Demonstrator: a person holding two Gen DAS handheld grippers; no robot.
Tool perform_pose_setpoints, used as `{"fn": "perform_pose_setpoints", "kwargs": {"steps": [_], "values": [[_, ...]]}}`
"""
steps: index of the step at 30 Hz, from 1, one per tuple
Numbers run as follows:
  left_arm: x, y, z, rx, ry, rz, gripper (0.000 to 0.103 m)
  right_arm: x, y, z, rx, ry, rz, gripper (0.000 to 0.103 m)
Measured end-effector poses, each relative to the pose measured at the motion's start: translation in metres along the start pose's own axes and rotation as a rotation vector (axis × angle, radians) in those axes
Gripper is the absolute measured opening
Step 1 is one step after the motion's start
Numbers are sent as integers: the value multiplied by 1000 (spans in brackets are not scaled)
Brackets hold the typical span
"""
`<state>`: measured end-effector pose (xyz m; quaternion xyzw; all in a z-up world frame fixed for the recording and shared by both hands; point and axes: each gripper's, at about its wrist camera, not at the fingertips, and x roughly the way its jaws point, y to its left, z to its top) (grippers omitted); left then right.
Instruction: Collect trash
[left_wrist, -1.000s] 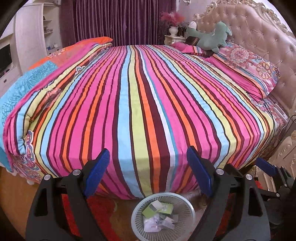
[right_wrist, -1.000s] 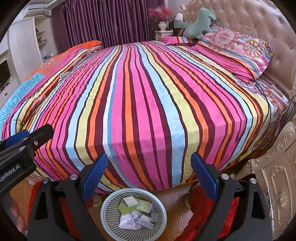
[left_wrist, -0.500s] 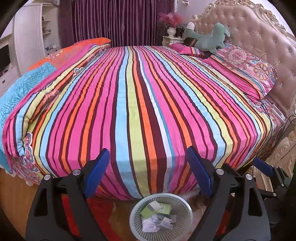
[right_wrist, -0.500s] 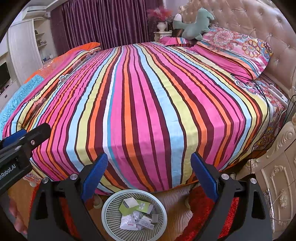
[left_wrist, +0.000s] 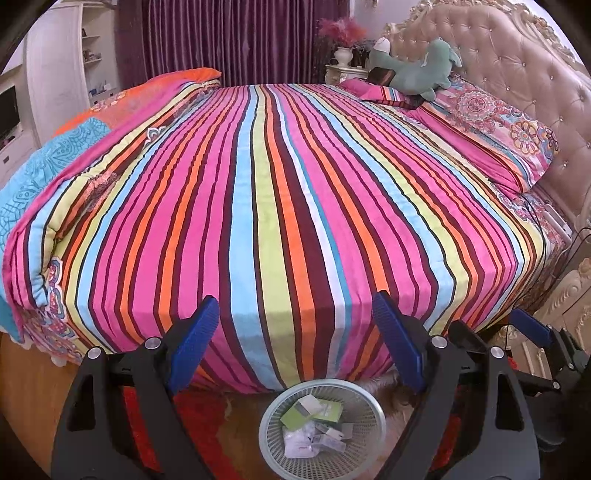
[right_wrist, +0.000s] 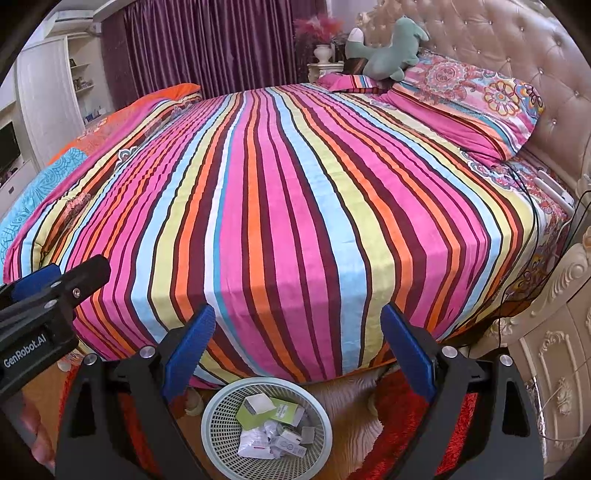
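Observation:
A pale round mesh waste basket (left_wrist: 373, 413) (right_wrist: 218, 410) stands on the floor at the foot of the striped bed. It holds trash: green and white cartons (left_wrist: 312, 408) (right_wrist: 271, 408) and crumpled white wrappers (left_wrist: 314, 439) (right_wrist: 269, 441). My left gripper (left_wrist: 295, 328) is open and empty, above and just in front of the basket. My right gripper (right_wrist: 299, 332) is open and empty, also above the basket. The left gripper's finger (right_wrist: 55, 284) shows at the left edge of the right wrist view. No loose trash shows on the bed.
The bed's striped quilt (left_wrist: 288, 192) fills both views. A floral pillow (left_wrist: 491, 125), a green plush toy (left_wrist: 417, 74) and a padded headboard (left_wrist: 517, 66) are at the right. A red rug (right_wrist: 399, 435) lies around the basket. A carved nightstand (right_wrist: 561, 350) stands right.
Both grippers have drifted slightly; the basket sits a little further left in the left wrist view. Both stay open and empty.

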<state>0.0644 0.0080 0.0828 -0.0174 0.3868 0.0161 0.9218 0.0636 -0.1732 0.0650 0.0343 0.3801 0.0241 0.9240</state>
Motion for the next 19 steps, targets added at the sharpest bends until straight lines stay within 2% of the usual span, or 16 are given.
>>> {"fn": "perform_pose_setpoints", "kwargs": {"steps": [6,13,19], "values": [[-2,-1,2,3,-13,31,83,1,1,-1,4,4,2,87],[-3,0,2,-4,-6,-1,83,2,0,-1,12,10,6,87],[-3,-2,2,3,-8,13,83,2,0,-1,7,12,9,87]]}}
